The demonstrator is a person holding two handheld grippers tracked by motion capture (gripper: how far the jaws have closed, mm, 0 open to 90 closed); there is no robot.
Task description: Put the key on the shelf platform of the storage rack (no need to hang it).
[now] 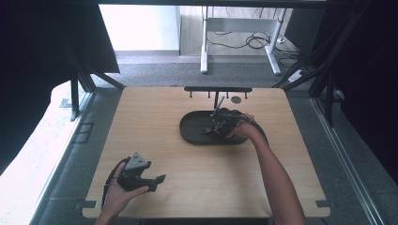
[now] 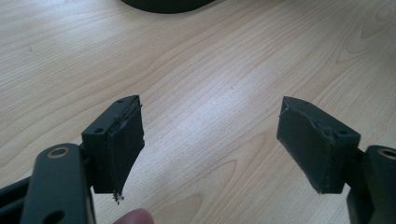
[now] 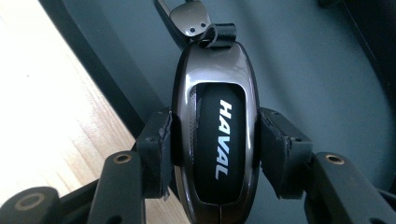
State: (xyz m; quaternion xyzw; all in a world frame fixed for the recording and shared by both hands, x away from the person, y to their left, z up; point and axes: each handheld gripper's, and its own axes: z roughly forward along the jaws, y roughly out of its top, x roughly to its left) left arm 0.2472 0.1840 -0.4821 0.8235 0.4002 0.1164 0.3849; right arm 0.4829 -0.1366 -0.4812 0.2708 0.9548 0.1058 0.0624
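Note:
A glossy dark car key fob (image 3: 215,135) marked HAVAL, with a metal clip (image 3: 189,17) at its far end, sits between the pads of my right gripper (image 3: 215,149), which is shut on its two sides. It hangs over the inside of a dark oval tray (image 3: 299,60). From above, my right gripper (image 1: 220,124) is over the tray (image 1: 192,133) at the table's middle. My left gripper (image 1: 155,182) rests in a hand near the front left, jaws wide apart. In the left gripper view its pads (image 2: 123,140) frame only bare wood.
A black bar rack with small hooks (image 1: 218,90) stands behind the tray, with a small dark disc (image 1: 236,99) beside it. The wooden table (image 1: 155,117) runs bare to the left of the tray. The tray's edge (image 2: 163,4) shows ahead of the left gripper.

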